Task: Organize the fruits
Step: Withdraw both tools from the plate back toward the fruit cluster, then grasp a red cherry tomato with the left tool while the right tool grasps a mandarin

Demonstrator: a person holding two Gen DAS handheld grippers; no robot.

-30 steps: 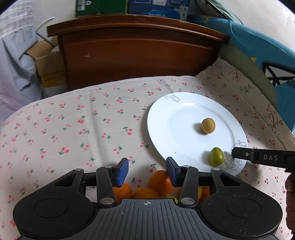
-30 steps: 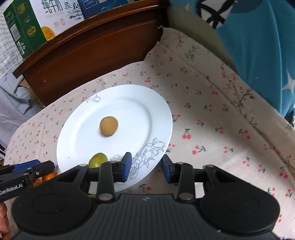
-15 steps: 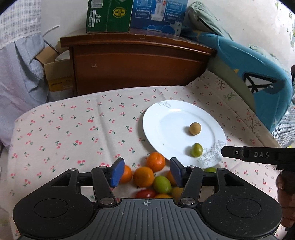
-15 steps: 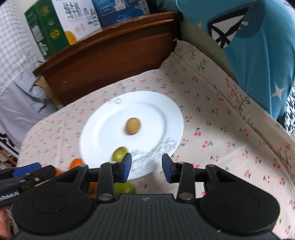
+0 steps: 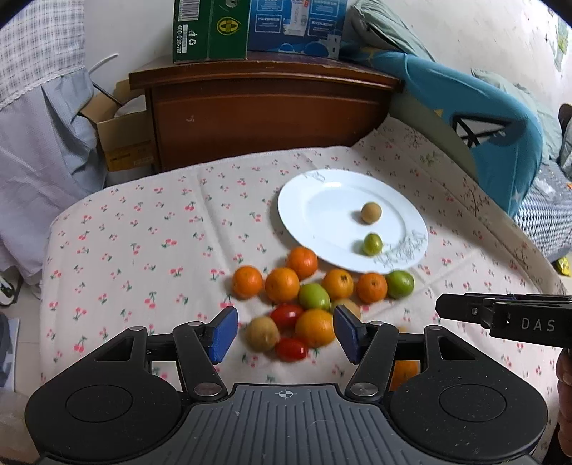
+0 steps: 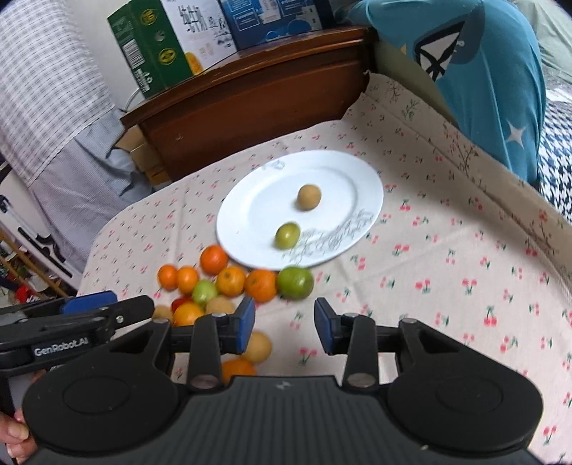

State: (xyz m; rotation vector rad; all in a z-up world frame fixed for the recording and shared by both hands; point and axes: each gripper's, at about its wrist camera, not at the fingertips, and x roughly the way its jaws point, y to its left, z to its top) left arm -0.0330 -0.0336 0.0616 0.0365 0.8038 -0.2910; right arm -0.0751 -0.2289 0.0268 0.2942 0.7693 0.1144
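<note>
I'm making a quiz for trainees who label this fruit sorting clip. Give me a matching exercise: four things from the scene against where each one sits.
Things:
1. tan fruit
2. orange pile
3. green carton
4. white plate

Places:
A. on top of the wooden cabinet
B. on the cloth, beside the plate's near edge
C. on the plate, next to a small green fruit
D. on the cherry-print cloth, holding two fruits

Pairs: 1-C, 2-B, 3-A, 4-D

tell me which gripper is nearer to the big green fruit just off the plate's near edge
Right. The right gripper hangs just short of the big green fruit, while the left gripper, jaws opening and empty, sits over the fruit pile further left.
</note>
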